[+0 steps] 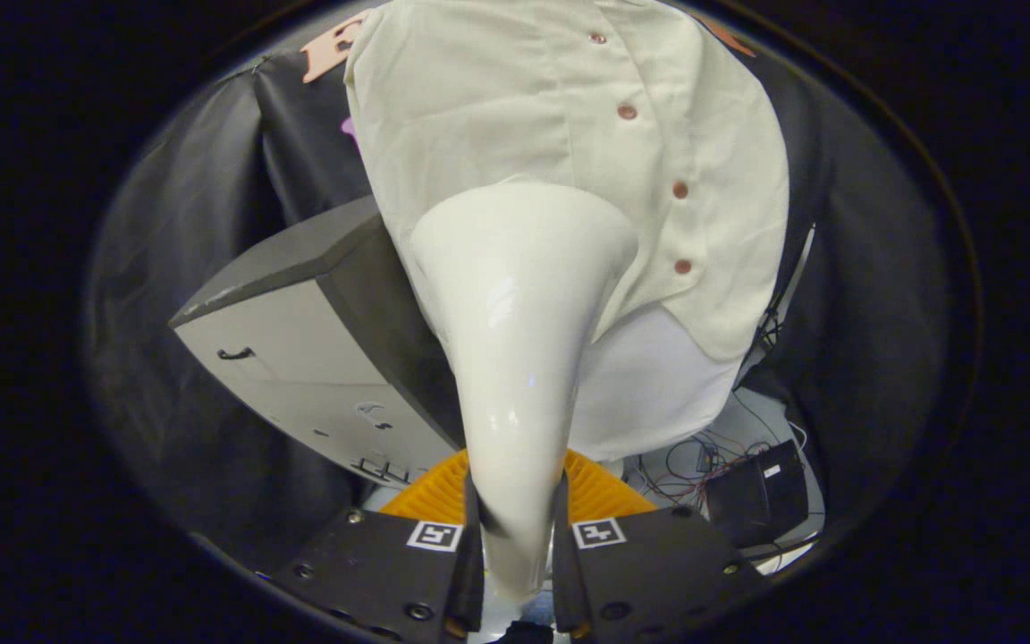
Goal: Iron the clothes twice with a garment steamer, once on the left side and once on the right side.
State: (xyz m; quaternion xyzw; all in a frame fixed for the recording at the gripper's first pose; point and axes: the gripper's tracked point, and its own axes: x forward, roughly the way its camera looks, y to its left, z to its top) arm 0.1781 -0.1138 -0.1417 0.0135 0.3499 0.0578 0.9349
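A cream button-up shirt [515, 116] hangs ahead of me, with several reddish buttons running down its placket. A white garment steamer [519, 358] rises from between my fingers, its handle narrow at the bottom and its head flaring wide at the top. The head rests against the lower part of the shirt, just left of the button line. My gripper [518, 528] is shut on the steamer's handle, both fingers pressing its sides. The steamer's face is hidden against the cloth.
A grey cabinet [300, 358] with a dark top stands to the left, close beside the steamer. A black box [758, 496] with loose cables lies on the floor to the right. Black cloth walls surround the shirt.
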